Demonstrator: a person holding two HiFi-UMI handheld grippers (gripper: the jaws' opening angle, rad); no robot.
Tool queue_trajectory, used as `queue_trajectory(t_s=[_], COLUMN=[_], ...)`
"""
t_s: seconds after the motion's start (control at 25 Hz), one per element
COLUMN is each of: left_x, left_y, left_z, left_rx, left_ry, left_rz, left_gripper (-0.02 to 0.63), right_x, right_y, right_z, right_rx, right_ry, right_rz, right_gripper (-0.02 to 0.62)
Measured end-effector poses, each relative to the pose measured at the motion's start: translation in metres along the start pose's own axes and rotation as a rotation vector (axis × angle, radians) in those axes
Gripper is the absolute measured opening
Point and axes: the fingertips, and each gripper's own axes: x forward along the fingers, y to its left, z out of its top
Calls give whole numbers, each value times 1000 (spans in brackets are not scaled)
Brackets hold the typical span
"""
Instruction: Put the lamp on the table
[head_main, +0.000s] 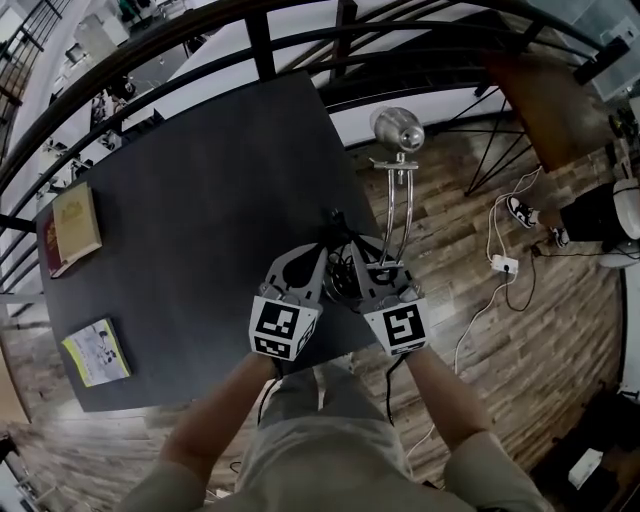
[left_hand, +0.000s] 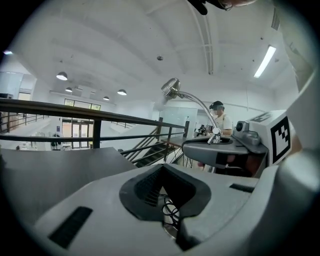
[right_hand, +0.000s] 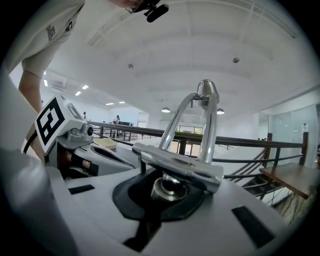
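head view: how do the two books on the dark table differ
The tan book looks thicker, with a dark red edge showing; the yellow-green booklet looks thin. The tan book's cover is mostly plain, while the yellow-green booklet's carries printed pictures. The tan book lies farther from the person than the yellow-green booklet. Both lie flat and closed near the table's left edge.

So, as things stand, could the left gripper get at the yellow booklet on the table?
Probably not right away. The bare table between the left gripper and the yellow booklet leaves the way free, but its jaws look shut on a black cord.
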Motion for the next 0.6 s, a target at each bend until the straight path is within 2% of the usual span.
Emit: queue_trajectory(t_s=[0.12, 0.36, 0.6], left_x=[2, 5, 3], left_y=[-2, -4, -4], left_z=[-6, -10, -21], left_rx=[1, -11, -16], left_ry=[20, 44, 71], left_rz=[3, -1, 0], left_gripper=[5, 5, 5], right_x=[-3, -2, -3], right_y=[3, 27, 23], right_z=[-5, -10, -10], right_rx=[-6, -110, -30], right_ry=[-13, 5, -44], right_rz=[7, 62, 18], right_gripper=[-3, -2, -2])
